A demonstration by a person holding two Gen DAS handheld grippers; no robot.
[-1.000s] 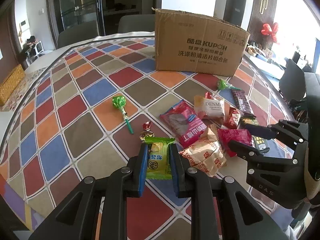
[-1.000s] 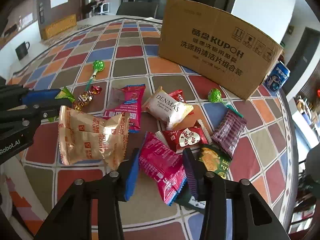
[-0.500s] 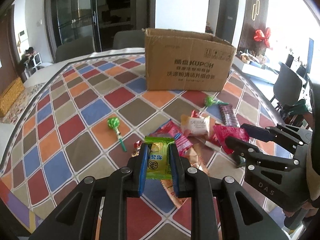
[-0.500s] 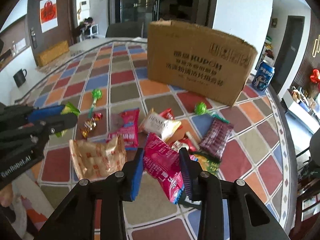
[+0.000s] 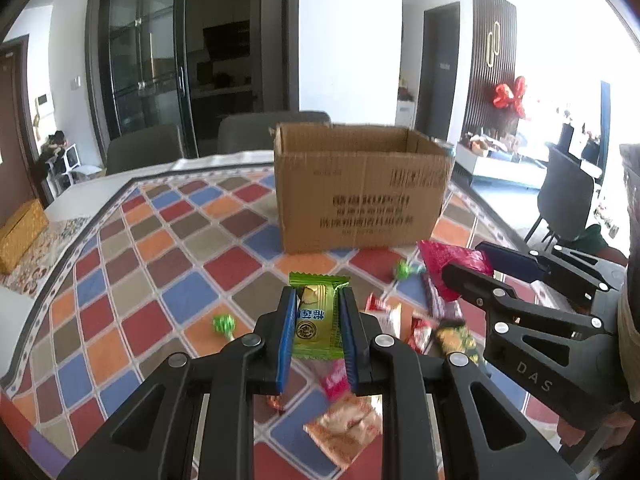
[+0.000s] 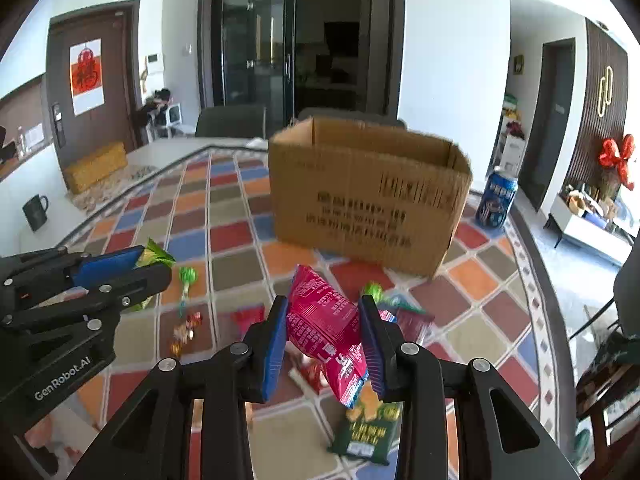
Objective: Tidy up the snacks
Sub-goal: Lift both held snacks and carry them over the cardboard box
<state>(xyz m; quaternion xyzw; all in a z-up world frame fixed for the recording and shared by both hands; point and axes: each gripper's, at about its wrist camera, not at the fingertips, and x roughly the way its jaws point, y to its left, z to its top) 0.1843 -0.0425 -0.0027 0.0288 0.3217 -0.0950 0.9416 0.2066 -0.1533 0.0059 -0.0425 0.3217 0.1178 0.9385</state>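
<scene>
My left gripper (image 5: pixel 318 300) is shut on a small green snack packet (image 5: pixel 316 320), held up above the checked tablecloth. My right gripper (image 6: pixel 324 312) is shut on a pink snack bag (image 6: pixel 326 328), also lifted off the table. Each gripper shows in the other's view: the right one (image 5: pixel 470 260) with the pink bag (image 5: pixel 448 260), the left one (image 6: pixel 154 262) with the green packet (image 6: pixel 154 256). An open cardboard box (image 5: pixel 360 192) (image 6: pixel 368 196) stands ahead of both. Several more snacks (image 5: pixel 420 328) (image 6: pixel 360 420) lie on the table below.
Green lollipops (image 5: pixel 224 324) (image 6: pixel 188 276) and a wrapped candy (image 6: pixel 184 332) lie left of the pile. A blue can (image 6: pixel 496 200) stands right of the box. A dark mug (image 6: pixel 34 212) and a yellow box (image 6: pixel 96 164) sit far left. Chairs stand behind and at the right.
Both grippers have risen from the table with their snacks, the right one closing on the pink bag and lifting it out of the pile. The box's open top has come into view.
</scene>
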